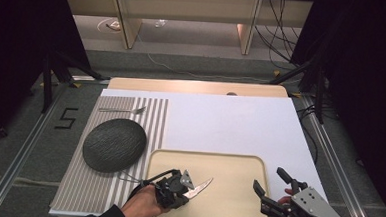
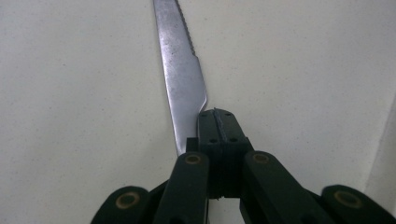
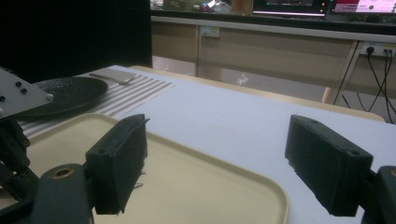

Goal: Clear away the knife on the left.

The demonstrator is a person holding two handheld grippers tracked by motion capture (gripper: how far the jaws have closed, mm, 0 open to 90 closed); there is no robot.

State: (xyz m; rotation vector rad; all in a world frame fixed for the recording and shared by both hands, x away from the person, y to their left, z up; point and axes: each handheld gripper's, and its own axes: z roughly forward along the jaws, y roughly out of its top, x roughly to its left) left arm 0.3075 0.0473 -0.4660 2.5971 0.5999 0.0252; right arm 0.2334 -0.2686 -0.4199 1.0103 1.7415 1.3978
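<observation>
A steel table knife (image 1: pixel 200 186) with a serrated blade (image 2: pixel 181 70) points right over the cream tray (image 1: pixel 208 155). My left gripper (image 1: pixel 182 187) is shut on the knife near the base of the blade, and the jaws (image 2: pixel 217 122) hide its handle. In the left gripper view the tray's pale floor (image 2: pixel 70 116) lies under the blade. My right gripper (image 1: pixel 268 178) stands open at the tray's right edge. Nothing is between its two black pads (image 3: pixel 122 156), and it faces the tray's far rim (image 3: pixel 219 172).
A dark round plate (image 1: pixel 114 145) lies on a grey striped placemat (image 1: pixel 96 193) at the left, with a fork (image 1: pixel 123 109) beyond it. A white cloth (image 1: pixel 230 121) covers the table behind the tray. The plate (image 3: pixel 70 92) and fork (image 3: pixel 112 77) also appear far left in the right gripper view.
</observation>
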